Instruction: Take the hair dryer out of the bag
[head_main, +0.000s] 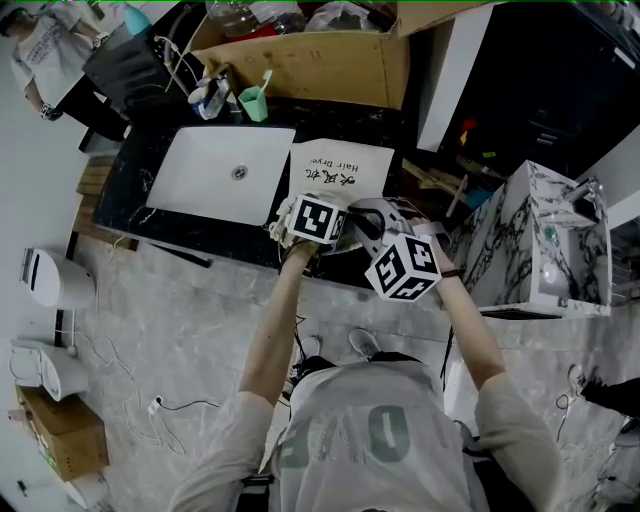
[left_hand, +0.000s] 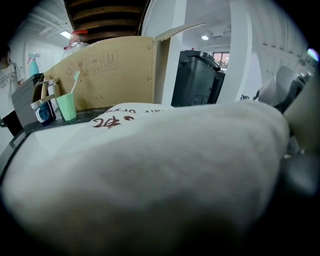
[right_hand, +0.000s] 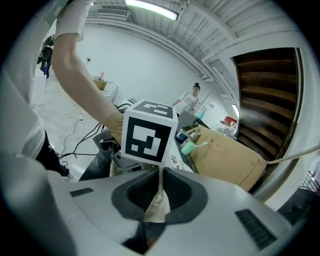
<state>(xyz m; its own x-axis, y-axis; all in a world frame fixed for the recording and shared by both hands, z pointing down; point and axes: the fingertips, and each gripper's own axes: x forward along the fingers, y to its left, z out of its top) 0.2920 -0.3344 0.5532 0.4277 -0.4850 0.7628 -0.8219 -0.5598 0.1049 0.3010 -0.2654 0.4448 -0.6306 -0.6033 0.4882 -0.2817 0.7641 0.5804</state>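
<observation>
Off-white, soft cloth bag (left_hand: 165, 165) with reddish lettering on top

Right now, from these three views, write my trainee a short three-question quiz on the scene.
1. True or false: the right hand-held gripper is shut on a fold of the cream cloth bag.
2. What colour is the cup that holds the toothbrush? A) green B) red C) black
3. Fill in: in the head view, the white sink lies to the ___ of the sheet printed Hair Dryer.
Key: 1 true; 2 A; 3 left.
</observation>
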